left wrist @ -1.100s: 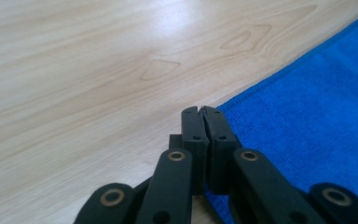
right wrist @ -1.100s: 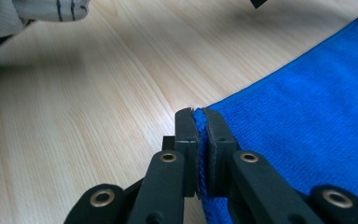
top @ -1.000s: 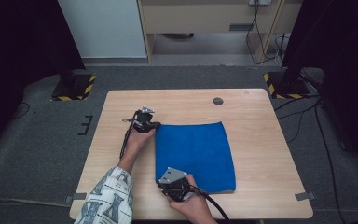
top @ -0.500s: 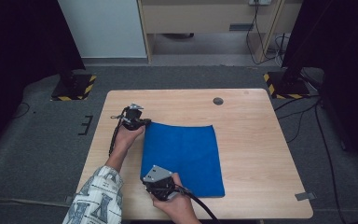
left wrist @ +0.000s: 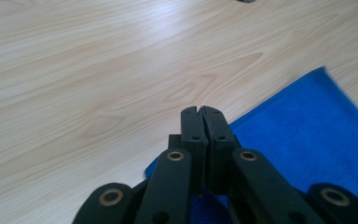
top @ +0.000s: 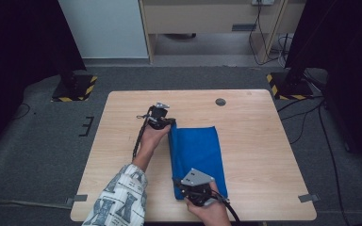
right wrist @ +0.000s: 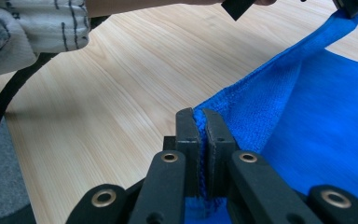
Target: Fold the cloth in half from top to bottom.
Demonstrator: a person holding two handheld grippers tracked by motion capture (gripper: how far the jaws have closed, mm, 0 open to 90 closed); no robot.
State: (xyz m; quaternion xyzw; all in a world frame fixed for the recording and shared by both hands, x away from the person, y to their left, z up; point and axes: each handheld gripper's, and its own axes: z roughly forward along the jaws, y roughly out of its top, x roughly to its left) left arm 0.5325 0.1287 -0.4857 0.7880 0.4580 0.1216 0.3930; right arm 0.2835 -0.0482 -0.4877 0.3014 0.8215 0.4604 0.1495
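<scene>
We see a blue cloth (top: 197, 155) lying near the middle of the wooden table (top: 264, 141), a long strip running from the far side toward the near edge. Its left edge is lifted off the wood and stretched taut between the two grippers.

The left gripper (top: 168, 123) sits at the cloth's far left corner, held by the person's left hand (top: 152, 139), whose patterned sleeve (top: 118, 200) comes in from the bottom. In the left gripper view its jaws are pressed together with almost no gap, blue cloth (left wrist: 307, 140) showing beside and beneath them, so we take it as clenched on that corner.

The right gripper (top: 178, 189) is at the near left corner, by the table's near edge, its grey plate on top and the right hand (top: 209, 209) behind it. In the right gripper view (right wrist: 200, 122) a fold of blue terry is pinched between the closed jaws, and the raised edge (right wrist: 279, 74) runs up and away to the other gripper at the top right of that view.

A small dark disc (top: 220, 101) is set in the table top near its far edge, well apart from the cloth. A black cable (top: 139, 141) trails from the left gripper along the forearm.
</scene>
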